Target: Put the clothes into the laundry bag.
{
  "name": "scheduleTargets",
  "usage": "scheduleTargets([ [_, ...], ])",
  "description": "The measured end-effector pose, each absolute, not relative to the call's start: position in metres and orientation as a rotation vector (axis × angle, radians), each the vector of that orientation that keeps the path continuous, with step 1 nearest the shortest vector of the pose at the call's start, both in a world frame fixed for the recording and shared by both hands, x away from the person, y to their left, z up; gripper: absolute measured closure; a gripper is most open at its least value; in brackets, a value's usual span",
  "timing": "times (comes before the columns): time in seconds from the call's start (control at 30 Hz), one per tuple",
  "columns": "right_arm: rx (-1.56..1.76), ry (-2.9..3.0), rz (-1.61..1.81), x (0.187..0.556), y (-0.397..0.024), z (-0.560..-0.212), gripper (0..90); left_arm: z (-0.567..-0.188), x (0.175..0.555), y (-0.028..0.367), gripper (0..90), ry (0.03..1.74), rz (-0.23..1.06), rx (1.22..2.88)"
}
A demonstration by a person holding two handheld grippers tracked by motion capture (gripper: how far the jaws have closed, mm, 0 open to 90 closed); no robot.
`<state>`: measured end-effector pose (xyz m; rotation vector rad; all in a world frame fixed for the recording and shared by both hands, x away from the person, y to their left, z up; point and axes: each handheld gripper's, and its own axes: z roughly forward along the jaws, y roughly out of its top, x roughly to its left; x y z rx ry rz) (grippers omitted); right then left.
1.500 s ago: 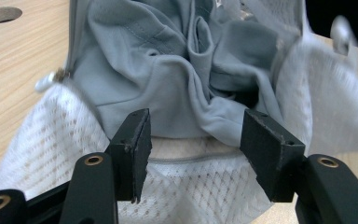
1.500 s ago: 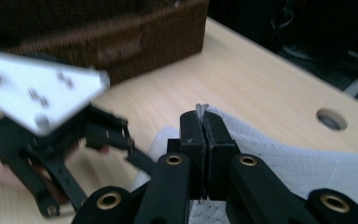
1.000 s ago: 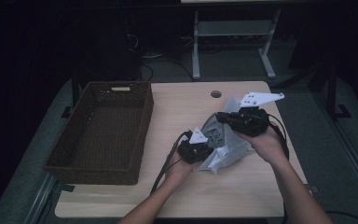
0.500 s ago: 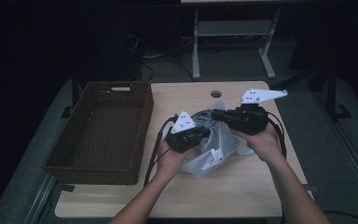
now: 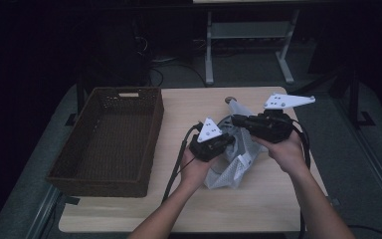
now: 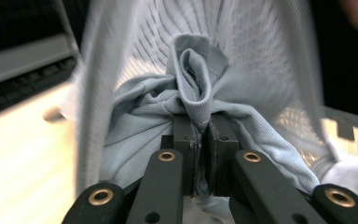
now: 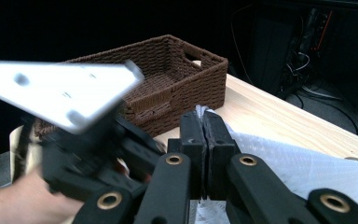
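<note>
From above, the person has a white mesh bag [image 5: 231, 169] lifted off the wooden table [image 5: 258, 209], pinched between both tools to the right of the brown wicker basket [image 5: 104, 139]. The left gripper [image 5: 227, 141] sits low and near the body on a bent wrist, while the right gripper [image 5: 235, 119] is held higher, pointing left across the bag's top. Looking along the left gripper [image 6: 200, 140], its jaws are clamped tight on a bunched fold of grey garment [image 6: 191, 88], with the mesh bag [image 6: 261, 56] rising around it, so the clothing looks to be going into the bag. Along the right gripper [image 7: 206, 123], the jaws are pressed together on the edge of the mesh bag [image 7: 298, 168], with the wicker basket [image 7: 168, 79] behind. I'd say this is the stuffing step; next the left should push the fold deeper and let go while the right keeps the mouth up.
</note>
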<state>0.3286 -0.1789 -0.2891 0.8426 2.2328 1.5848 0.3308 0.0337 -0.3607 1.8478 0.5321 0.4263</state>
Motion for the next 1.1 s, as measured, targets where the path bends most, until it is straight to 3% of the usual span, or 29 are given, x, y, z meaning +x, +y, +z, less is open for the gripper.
scheduleTargets([
  [0.17,0.859,2.245,1.598,0.329,-0.177,-0.292,87.8,-0.346,0.326,0.038,84.8,0.538,0.473,1.775],
  [0.6,0.894,2.188,1.701,0.323,-0.184,-0.287,88.1,-0.395,0.340,0.001,84.5,0.563,0.472,2.006],
  [0.9,0.947,2.149,1.684,0.325,-0.191,-0.288,88.1,-0.413,0.349,0.003,82.6,0.615,0.393,2.056],
  [1.1,0.974,2.134,1.659,0.330,-0.195,-0.292,88.0,-0.402,0.348,0.013,68.3,0.634,0.366,1.986],
])
